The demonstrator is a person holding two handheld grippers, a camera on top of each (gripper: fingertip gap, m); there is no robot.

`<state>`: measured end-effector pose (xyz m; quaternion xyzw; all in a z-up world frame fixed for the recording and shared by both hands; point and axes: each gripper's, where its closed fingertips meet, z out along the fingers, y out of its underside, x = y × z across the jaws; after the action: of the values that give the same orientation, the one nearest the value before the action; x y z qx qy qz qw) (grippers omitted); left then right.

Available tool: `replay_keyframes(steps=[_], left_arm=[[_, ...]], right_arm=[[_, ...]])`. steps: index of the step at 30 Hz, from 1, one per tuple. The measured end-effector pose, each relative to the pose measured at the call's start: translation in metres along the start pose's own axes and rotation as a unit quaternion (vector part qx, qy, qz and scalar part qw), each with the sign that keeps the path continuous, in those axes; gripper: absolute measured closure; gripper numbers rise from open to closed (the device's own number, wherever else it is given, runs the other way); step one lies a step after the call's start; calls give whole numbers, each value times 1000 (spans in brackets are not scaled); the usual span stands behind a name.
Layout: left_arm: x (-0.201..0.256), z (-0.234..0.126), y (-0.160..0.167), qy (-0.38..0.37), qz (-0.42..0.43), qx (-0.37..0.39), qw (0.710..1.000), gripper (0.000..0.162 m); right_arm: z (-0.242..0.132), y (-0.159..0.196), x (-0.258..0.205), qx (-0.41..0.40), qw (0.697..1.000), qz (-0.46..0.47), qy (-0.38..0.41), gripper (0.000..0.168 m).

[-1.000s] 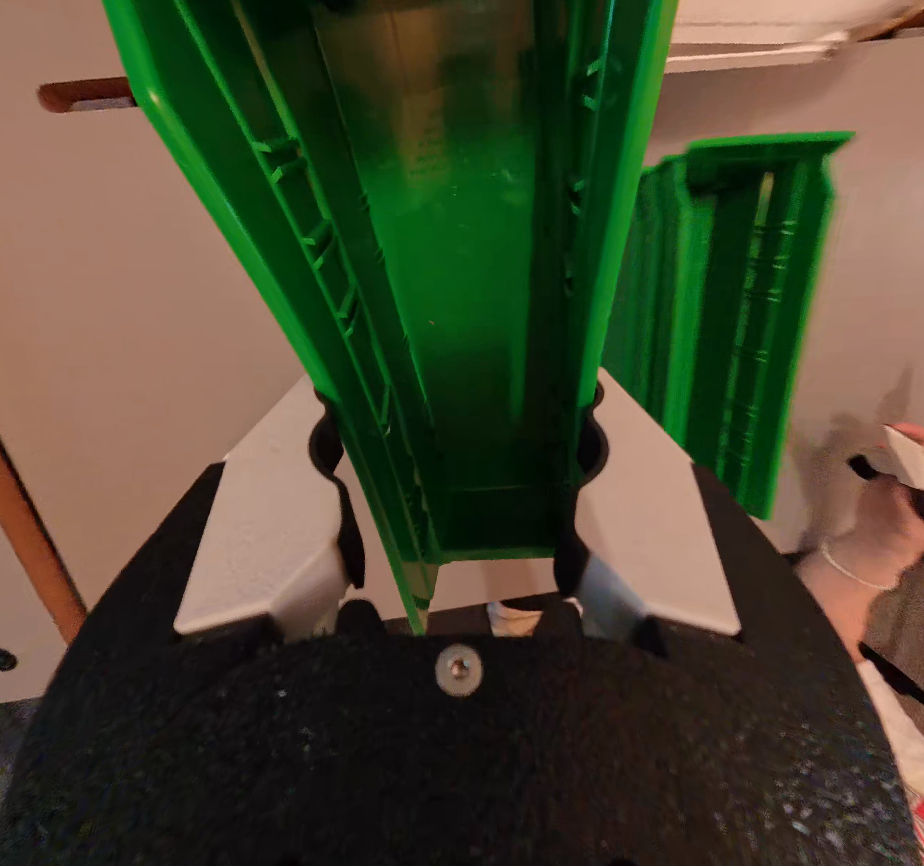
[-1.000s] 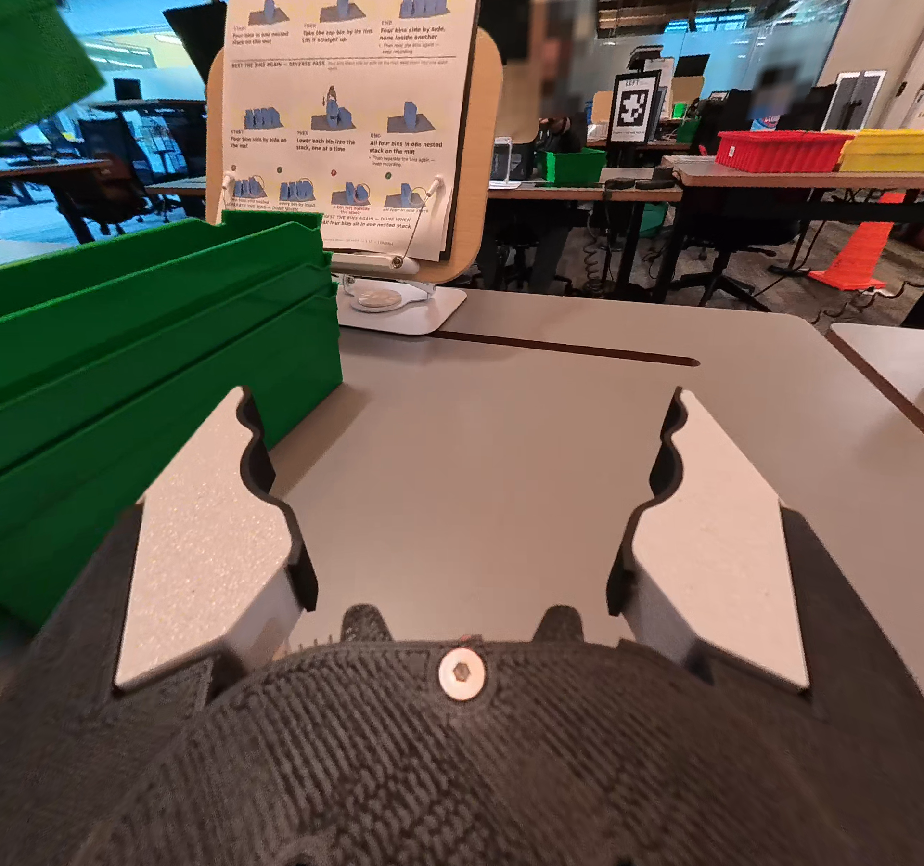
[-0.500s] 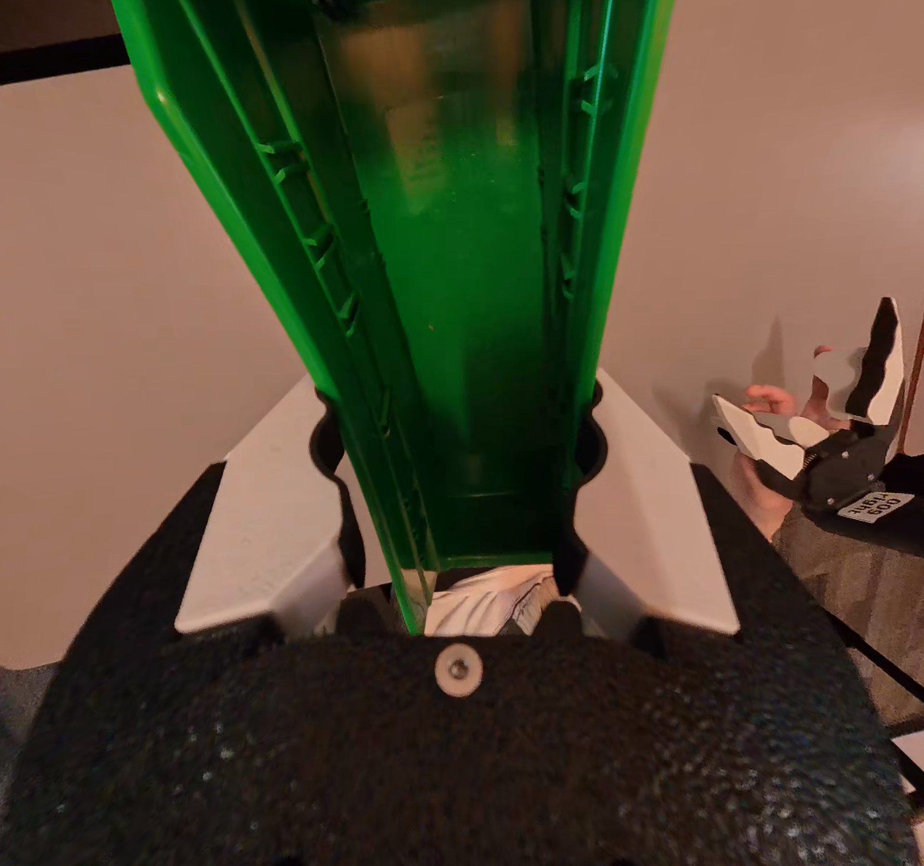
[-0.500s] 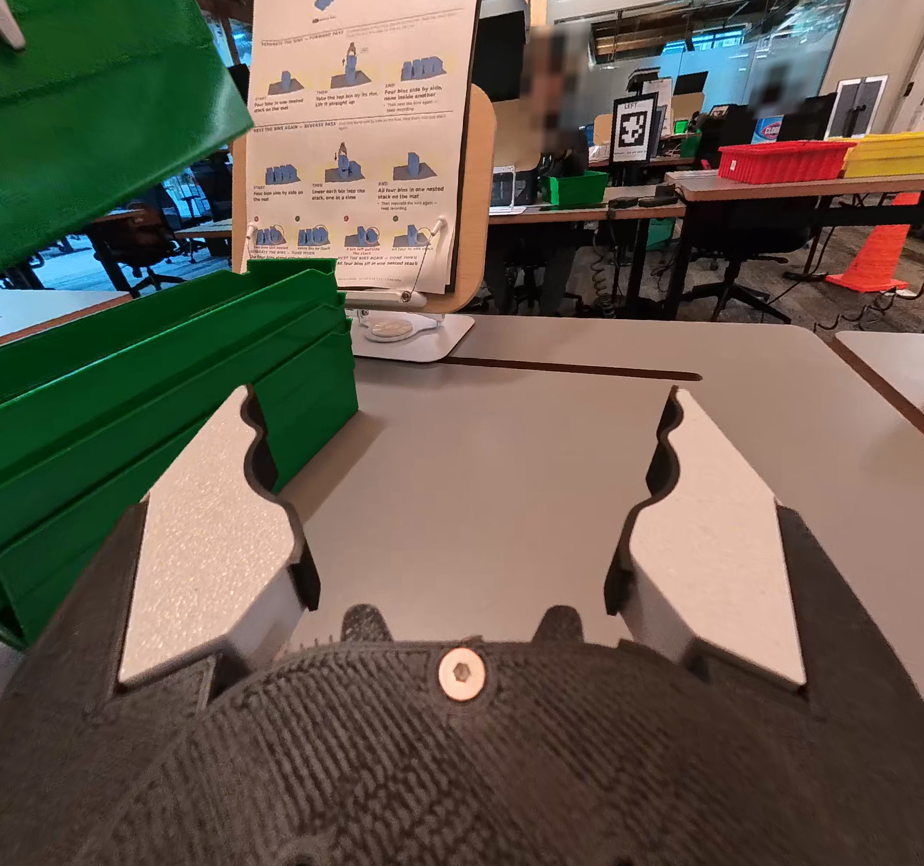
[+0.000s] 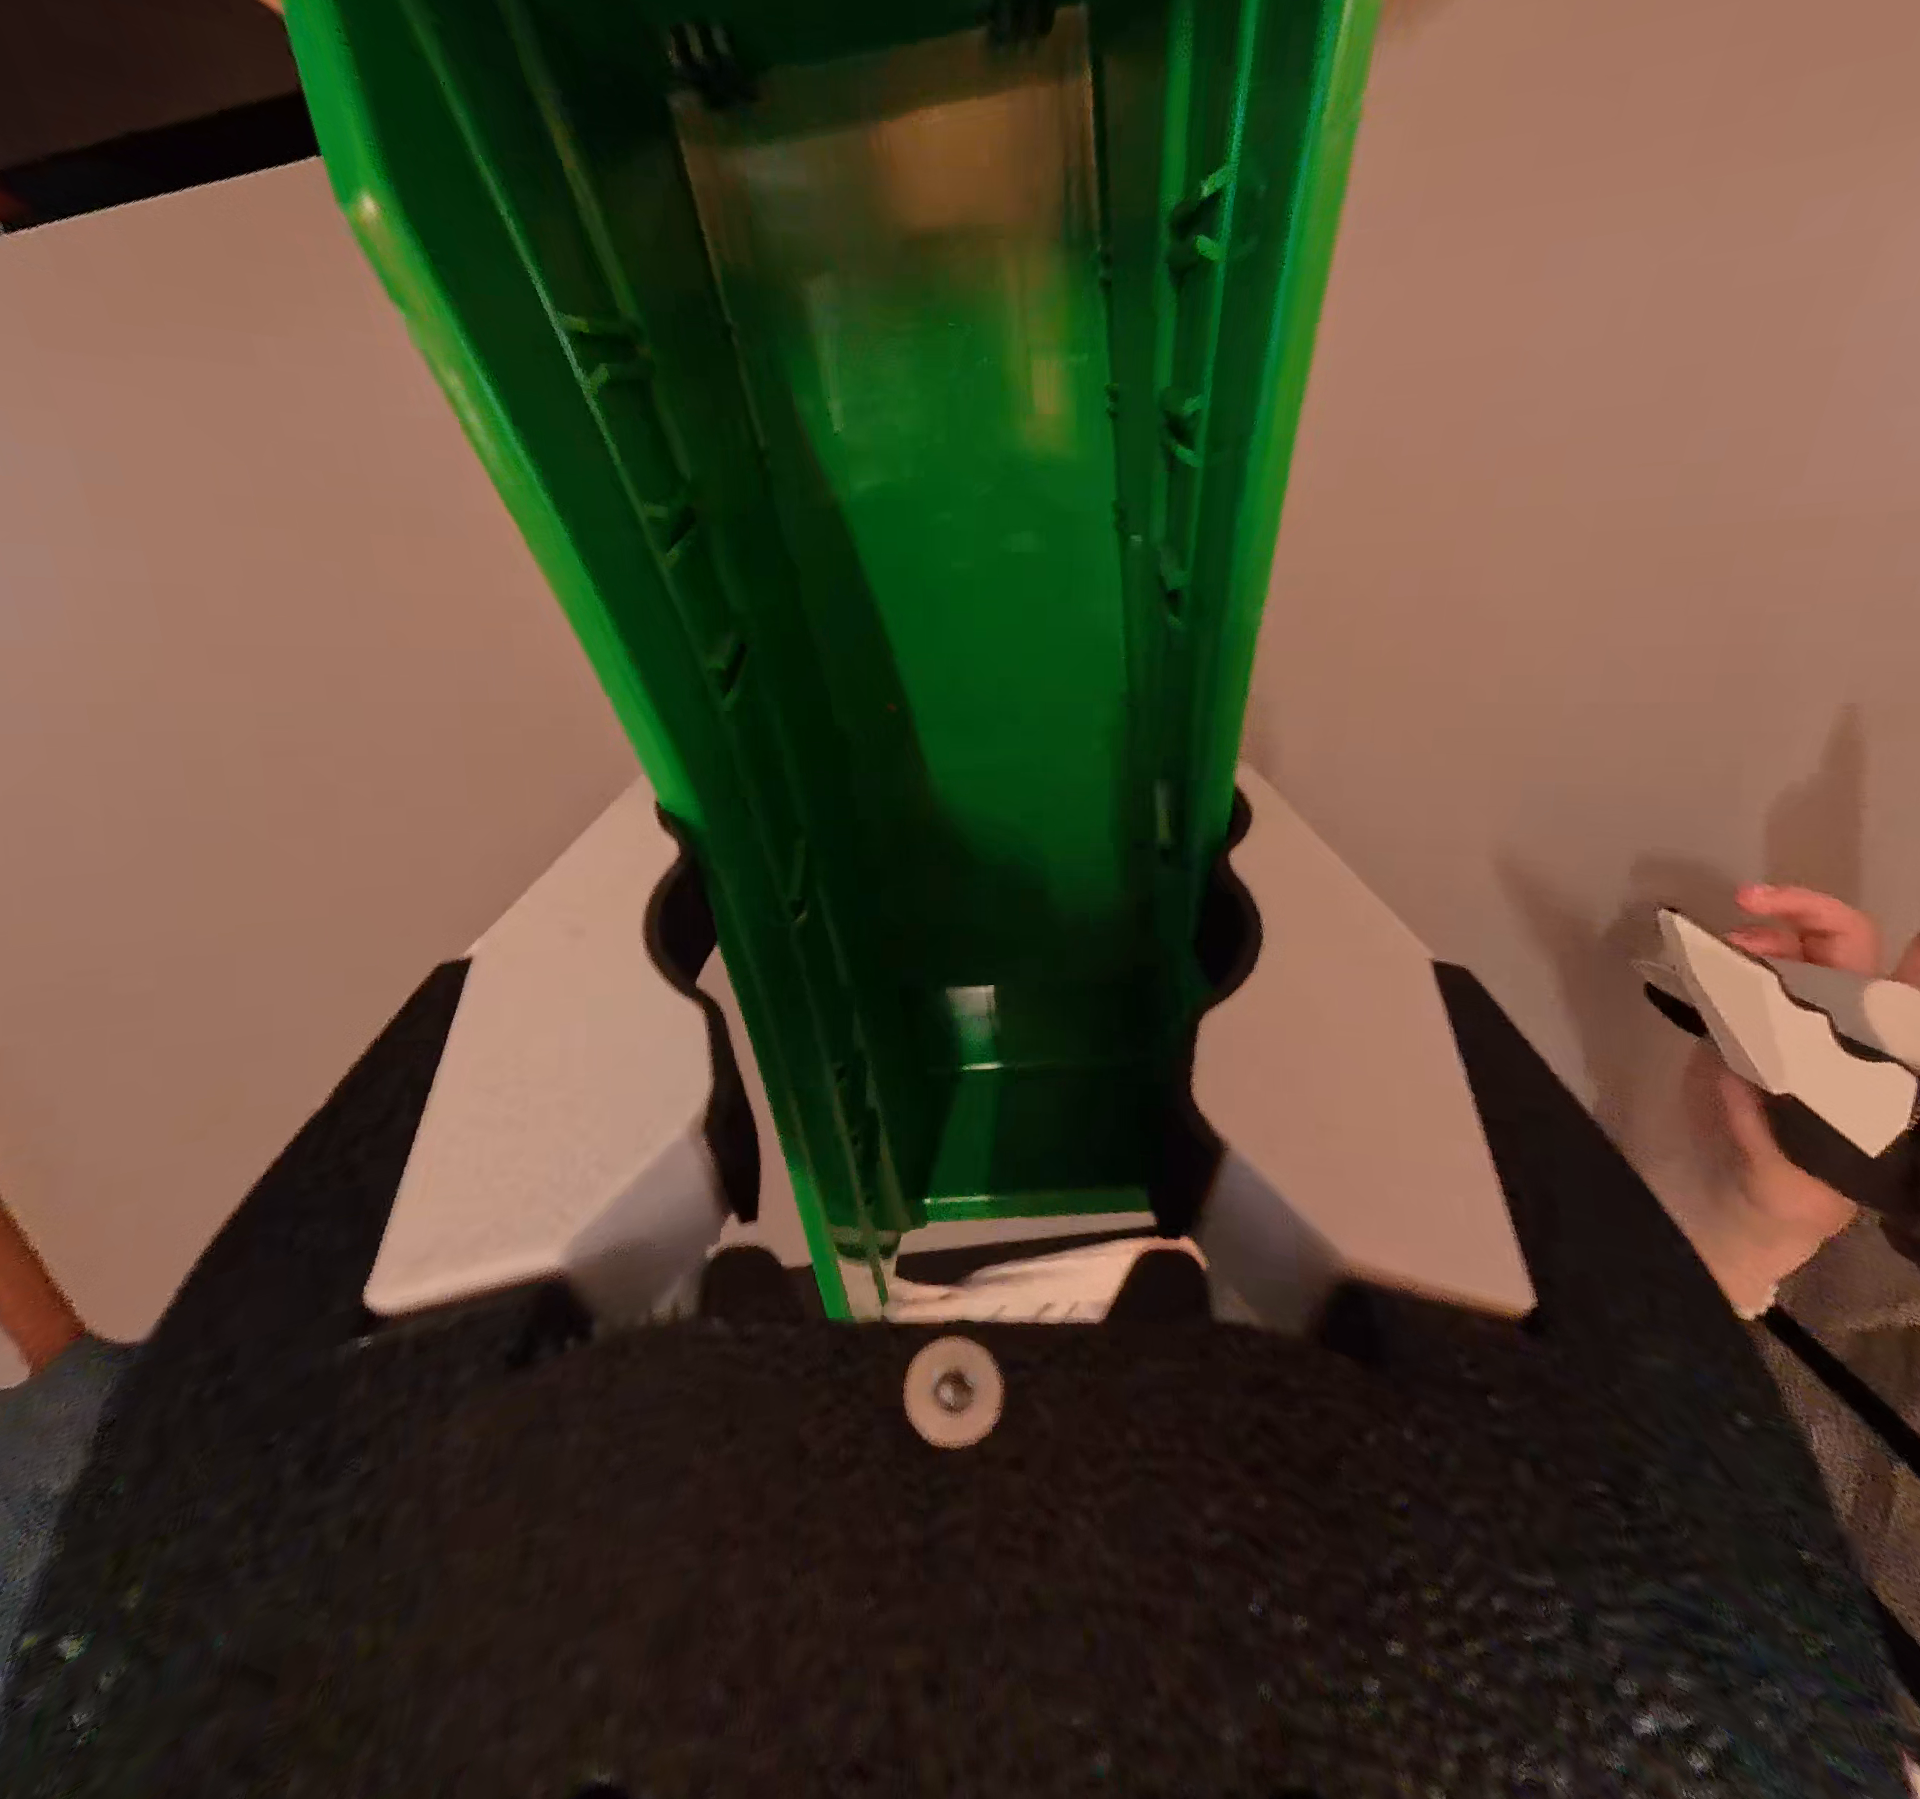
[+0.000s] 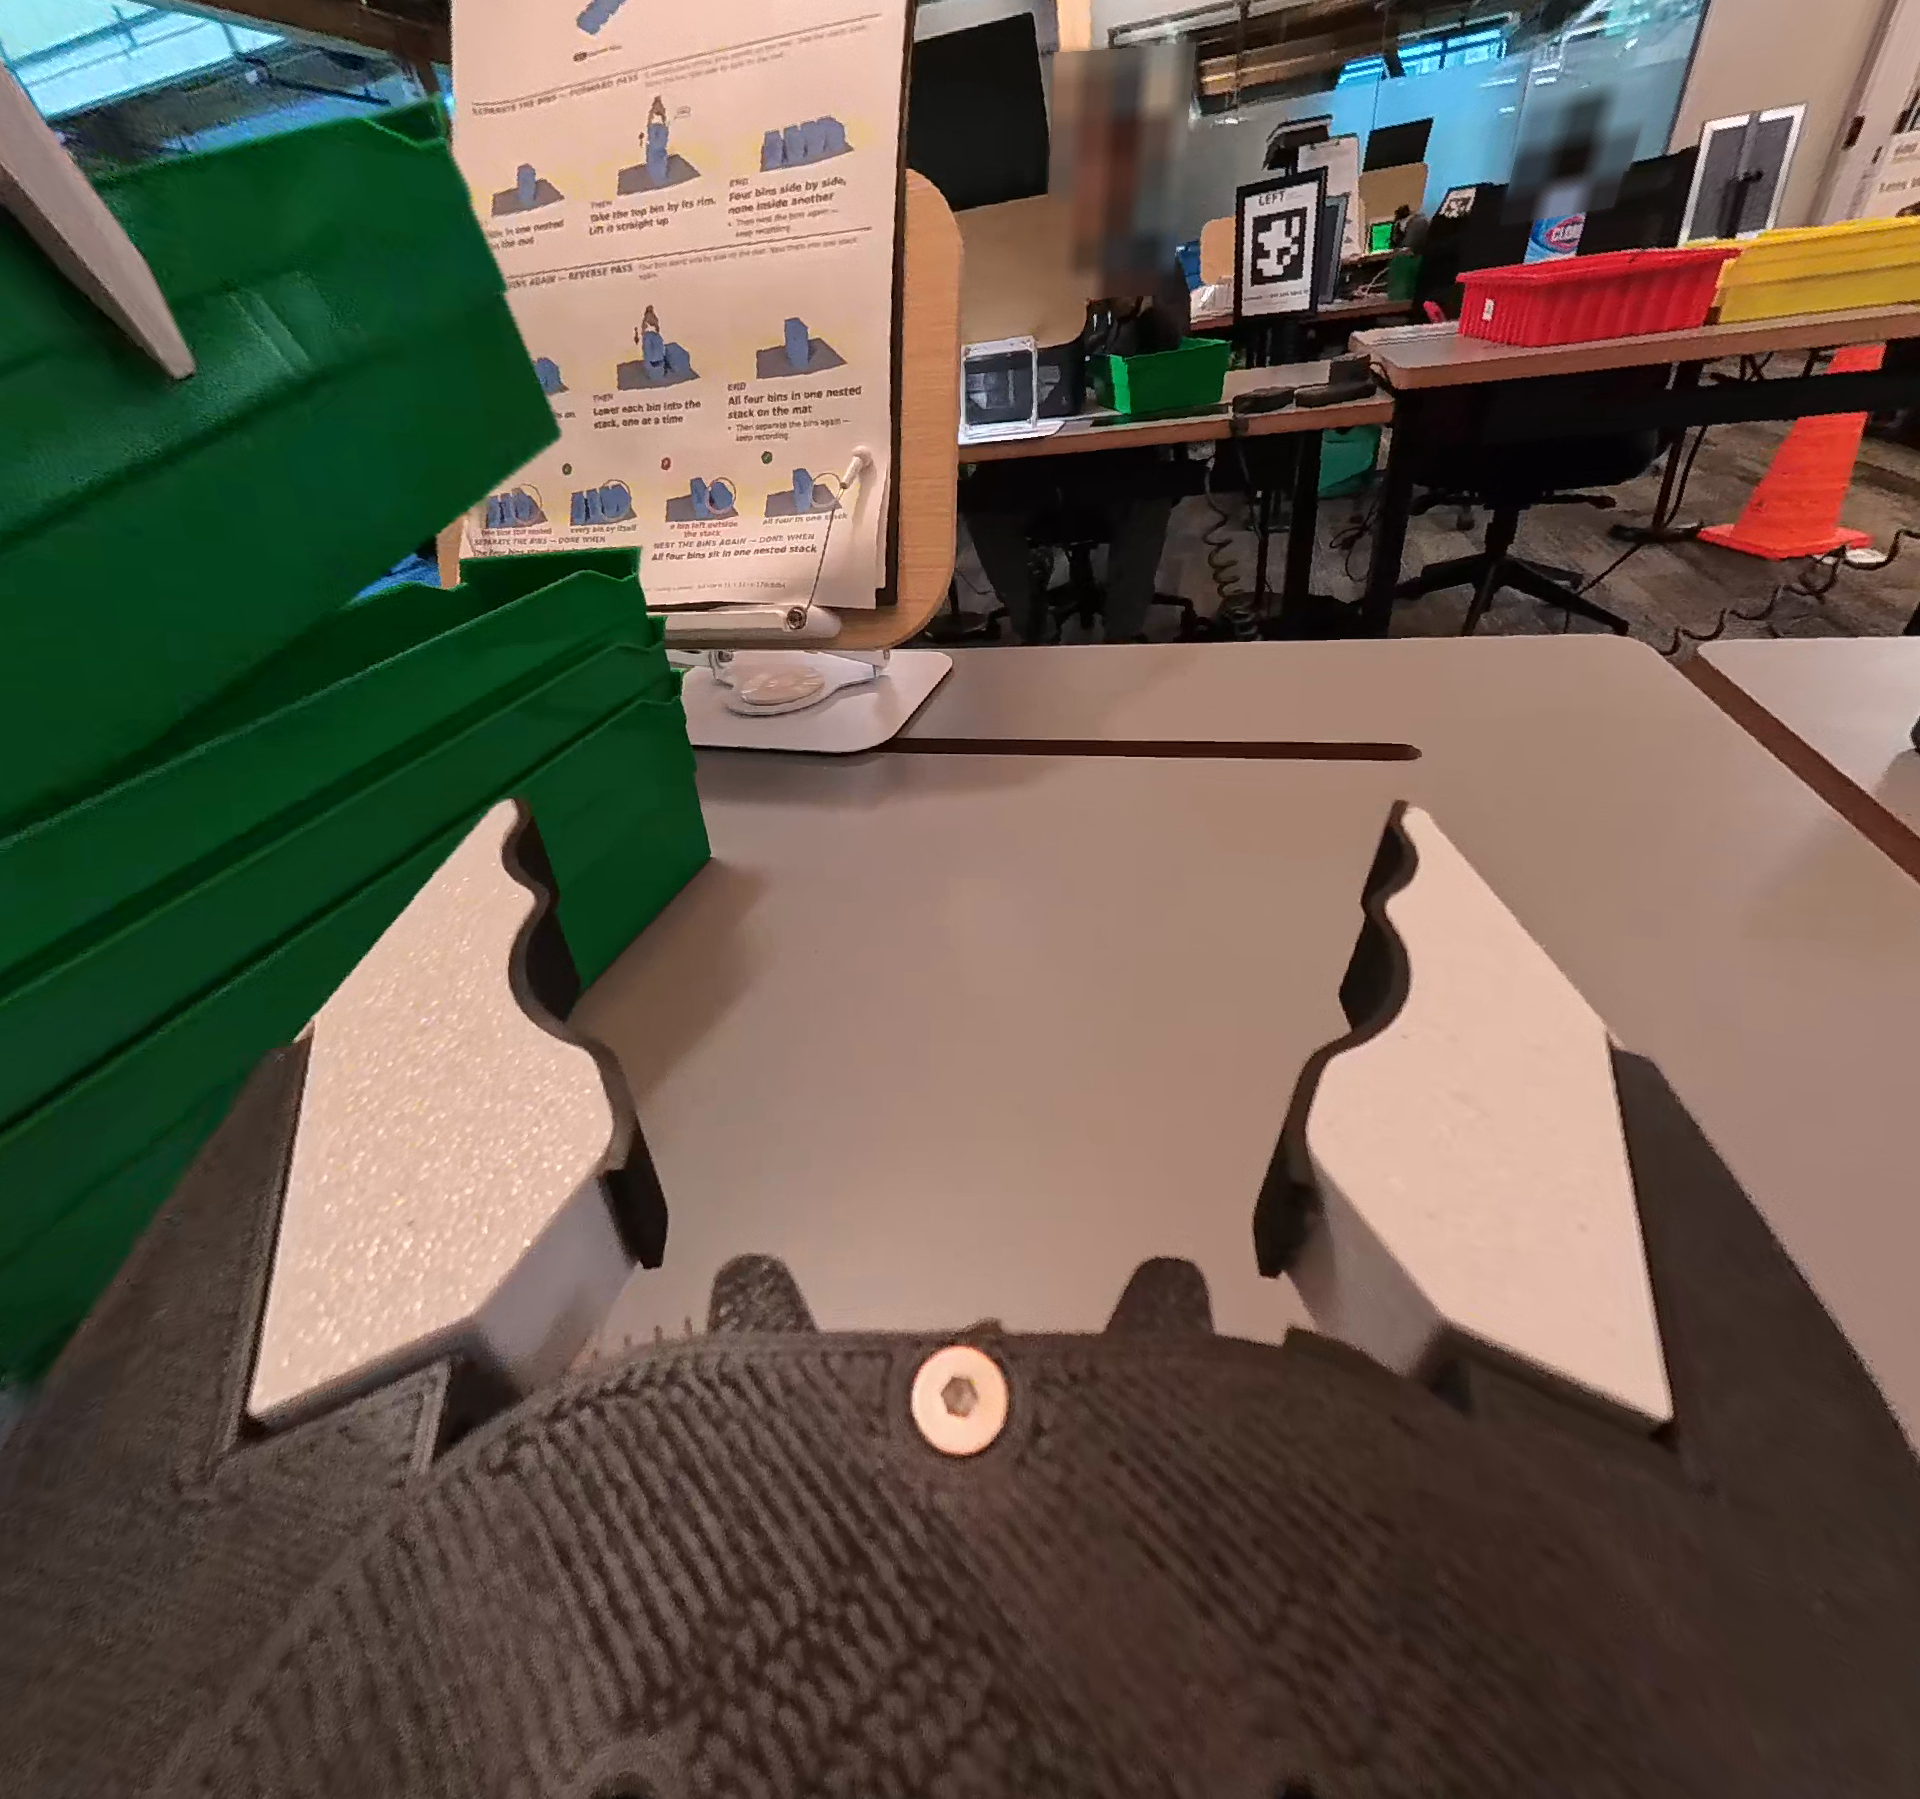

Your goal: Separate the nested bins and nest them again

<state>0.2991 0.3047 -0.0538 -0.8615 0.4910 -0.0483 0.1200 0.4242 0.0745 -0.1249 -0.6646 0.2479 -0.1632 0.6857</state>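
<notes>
My left gripper [image 5: 951, 928] is shut on the rim wall of a green bin [image 5: 935, 523], which it holds up off the table, seen end-on with its inside facing me. The same bin [image 6: 239, 378] shows tilted in the air at the upper left of the right wrist view, with a left fingertip [image 6: 83, 232] on it. Under it a stack of nested green bins [image 6: 343, 814] stands on the grey table [image 6: 1039, 918]. My right gripper [image 6: 961, 1001] is open and empty above the table, right of the stack. It also shows at the right edge of the left wrist view [image 5: 1787, 1032].
An instruction sheet on a wooden stand [image 6: 707, 274] stands behind the stack. A dark slot [image 6: 1143, 750] runs across the table. A second table edge [image 6: 1829, 700] is at the right. Desks with red, yellow and green bins [image 6: 1590, 289] and an orange cone [image 6: 1803, 471] lie beyond.
The left gripper has carried the held bin further over the stack, so it fills more of the right wrist view. The right gripper has stayed open and drifted slightly.
</notes>
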Motion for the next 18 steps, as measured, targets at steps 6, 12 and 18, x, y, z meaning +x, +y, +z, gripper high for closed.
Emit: replay_keyframes(steps=[6,12,18], left_arm=[[4,13,1,-10,1,20,1000,68],[8,21,-3,-18,5,68,997,69],[7,33,6,1,-11,89,996,67]], right_arm=[[2,5,3,-6,1000,3,2,19],[2,6,2,-9,1000,-6,3,19],[1,4,2,-6,1000,-5,4,19]])
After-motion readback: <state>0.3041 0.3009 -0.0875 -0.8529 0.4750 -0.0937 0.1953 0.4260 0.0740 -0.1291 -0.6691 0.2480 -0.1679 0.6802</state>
